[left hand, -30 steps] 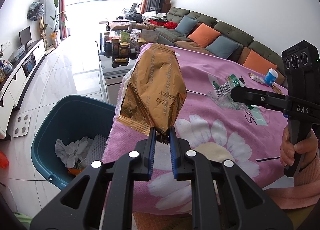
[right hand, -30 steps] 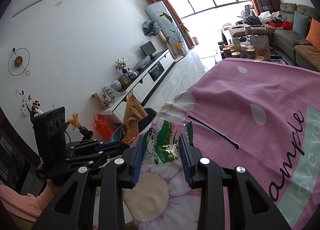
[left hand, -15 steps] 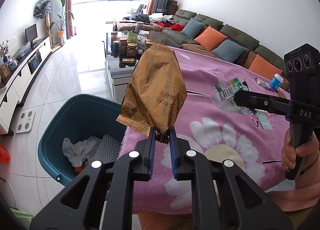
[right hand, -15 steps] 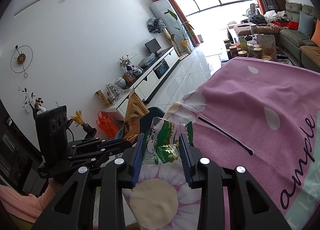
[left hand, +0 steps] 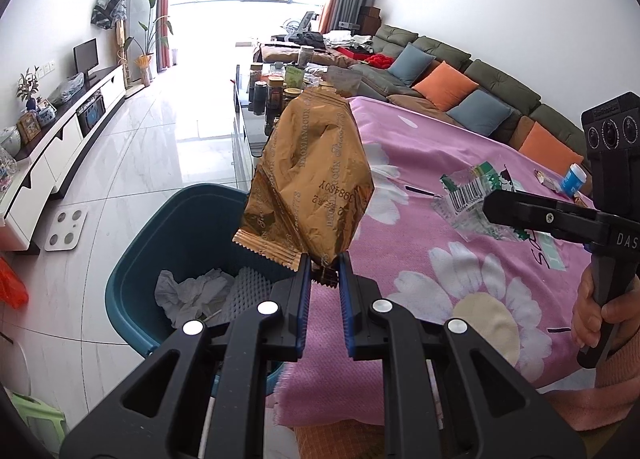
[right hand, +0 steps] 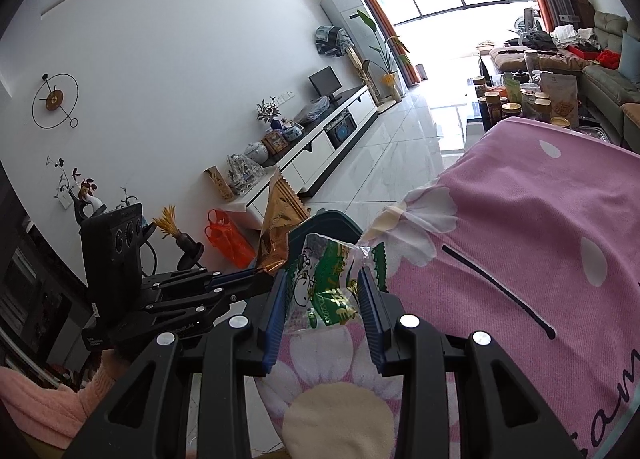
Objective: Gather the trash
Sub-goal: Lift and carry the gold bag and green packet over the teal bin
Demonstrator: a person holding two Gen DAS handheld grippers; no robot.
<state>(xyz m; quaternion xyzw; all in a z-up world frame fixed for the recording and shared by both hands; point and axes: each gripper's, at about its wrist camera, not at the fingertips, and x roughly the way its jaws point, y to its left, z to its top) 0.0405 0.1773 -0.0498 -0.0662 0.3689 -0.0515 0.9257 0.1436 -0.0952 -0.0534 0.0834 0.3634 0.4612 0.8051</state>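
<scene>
Left tool [left hand: 324, 273] grips a gold wrapper [left hand: 312, 179] at frame centre, above the teal bin [left hand: 136, 279]; right tool [right hand: 324, 295] clamps a green-and-clear wrapper [right hand: 328, 279] at lower centre.

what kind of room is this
Most likely a home living room: a long sectional sofa with cushions runs along one wall, a low TV cabinet with a screen faces it, and a coffee table with jars stands between them.
</scene>
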